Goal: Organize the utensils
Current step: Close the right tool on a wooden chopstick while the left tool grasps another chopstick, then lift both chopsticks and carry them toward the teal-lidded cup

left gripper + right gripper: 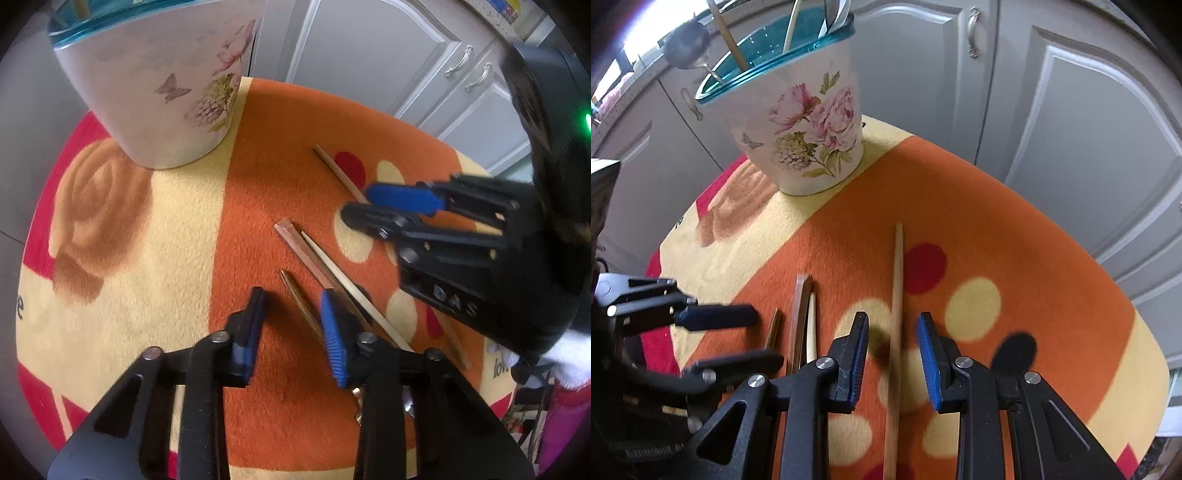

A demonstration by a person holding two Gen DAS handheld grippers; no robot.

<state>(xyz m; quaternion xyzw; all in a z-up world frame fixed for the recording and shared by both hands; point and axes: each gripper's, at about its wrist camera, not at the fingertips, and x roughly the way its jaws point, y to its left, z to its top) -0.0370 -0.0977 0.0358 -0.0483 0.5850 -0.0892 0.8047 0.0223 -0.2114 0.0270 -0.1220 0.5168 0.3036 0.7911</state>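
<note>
Ahead of both grippers and off to their left: a floral utensil holder (805, 122) with a teal rim, standing upright on an orange, yellow and red round mat (1015, 229), with a ladle (687, 43) and several thin handles poking out of its top. Beyond the mat, grey cabinet doors (1082, 110) with metal pulls.

Loose on the mat, well short of the holder: a long wooden chopstick (896, 295) running lengthwise between the fingers of the right gripper (893, 350), with a gap on either side. Just left of that gripper, a brown flat stick (800, 314), a pale chopstick (812, 321) touching it, and a dark gold-toned handle (774, 330), side by side.

Both tools angled downward over the mat, converging from opposite sides, the right gripper crossing into the left wrist view from the right, a white-sleeved arm (570, 360) behind it.

Right gripper spread wide, straddling the long chopstick without clamping it. Left gripper (295, 325) likewise wide open, holding nothing, its right blue pad (334, 338) lying over the brown stick and the gold-toned handle; contact with them impossible to tell.
</note>
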